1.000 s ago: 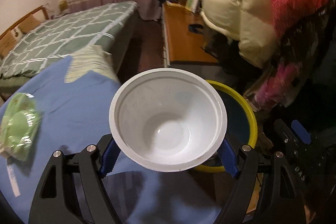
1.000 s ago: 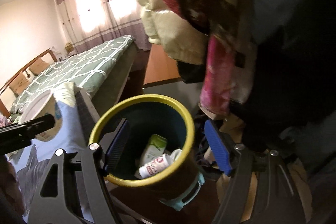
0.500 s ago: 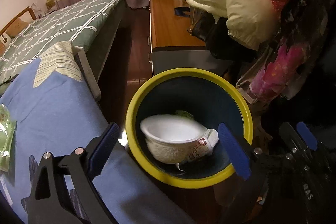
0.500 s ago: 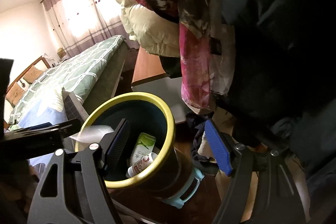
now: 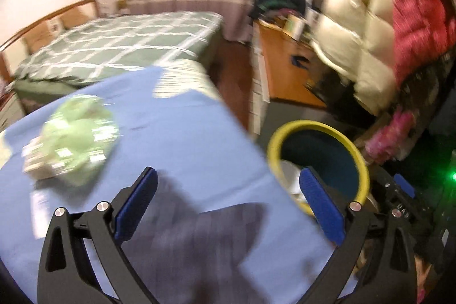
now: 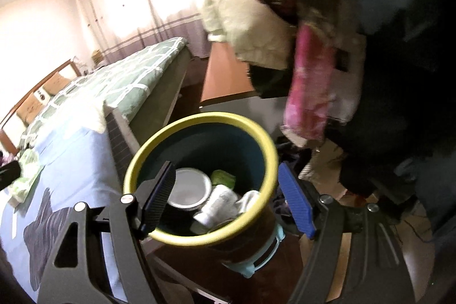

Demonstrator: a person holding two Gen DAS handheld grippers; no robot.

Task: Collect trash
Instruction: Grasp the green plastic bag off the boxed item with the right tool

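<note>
Two grippers: both are seen from their own wrist cameras, over a blue-covered surface and a bin at its edge.
Left gripper [image 5: 228,204]: the jaws are spread wide and are opening further; nothing is held between the blue pads, only the blue cloth [image 5: 185,138] and a dark shadow lying below them.
Green wrapper [image 5: 75,137]: it is seen blurred on the cloth, to the left of and beyond the left gripper, apart from its fingers.
Right gripper [image 6: 228,201]: the fingers are closed on the wall of the trash bin [image 6: 265,144], one pad inside the yellow rim at its left, the other pressed against the outside at its right.
Trash bin: it is held just off the right edge of the cloth-covered surface, its mouth tilted up toward the camera and its long axis leaning away to the lower right; a pale blue base is visible at the bottom.
Contents: a white bowl [image 6: 189,188] is shown lying in the bin mouth-up, beside a green packet [image 6: 223,178] and crumpled white items [image 6: 219,204].
Room: a bed [image 5: 119,44] with a green checked cover is seen at left, curtained windows behind, a wooden cabinet [image 5: 285,70] at centre, and hanging padded jackets [image 5: 370,27] at right.
</note>
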